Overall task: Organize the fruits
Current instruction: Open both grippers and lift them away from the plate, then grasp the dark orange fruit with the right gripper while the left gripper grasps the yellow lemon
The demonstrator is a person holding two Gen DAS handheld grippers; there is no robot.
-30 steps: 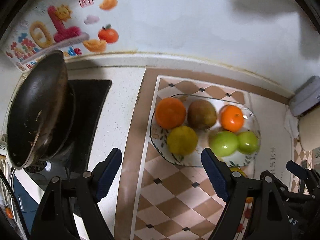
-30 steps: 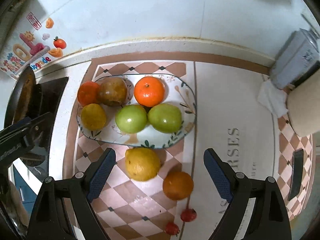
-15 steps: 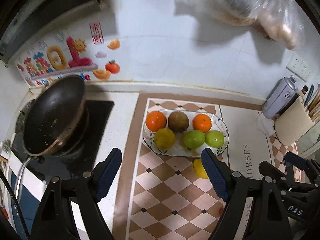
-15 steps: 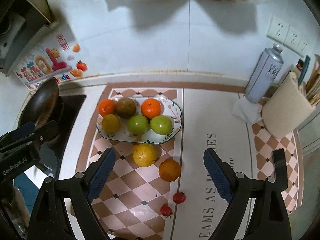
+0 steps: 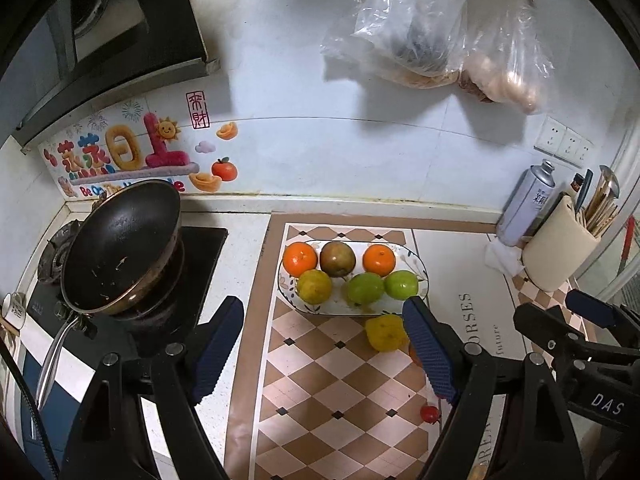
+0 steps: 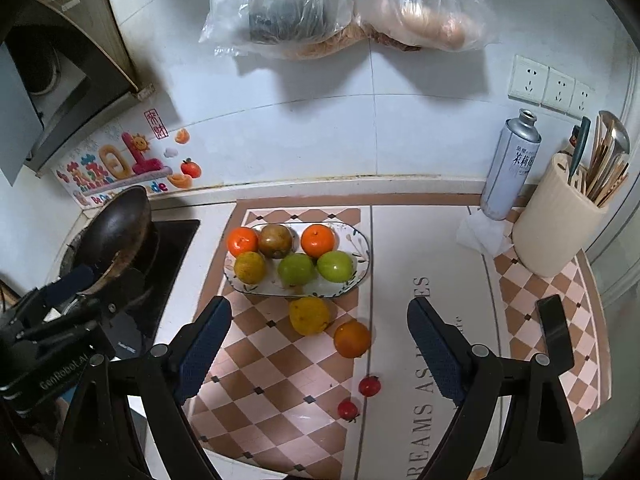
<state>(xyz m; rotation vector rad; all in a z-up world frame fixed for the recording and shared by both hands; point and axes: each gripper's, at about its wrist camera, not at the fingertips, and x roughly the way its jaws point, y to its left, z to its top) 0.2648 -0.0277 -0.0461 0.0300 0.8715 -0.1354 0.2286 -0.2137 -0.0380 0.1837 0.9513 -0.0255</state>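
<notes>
An oval patterned plate on a checkered mat holds several fruits: two oranges, a brownish fruit, a yellow-green one and two green ones. In front of the plate lie a yellow fruit, an orange and two small red tomatoes. My right gripper hangs open above the loose fruits, nothing between its fingers. My left gripper is open over the mat, left of the yellow fruit, holding nothing.
A dark wok sits on the stove at the left. At the right stand a spray can, a utensil holder and a crumpled tissue. Plastic bags hang on the tiled wall. A black phone-like slab lies on the right mat.
Both grippers have pulled up and back from the plate, so the fruits look smaller and the wall, bags and range hood have come into view. Both stay open; no fruit has moved.
</notes>
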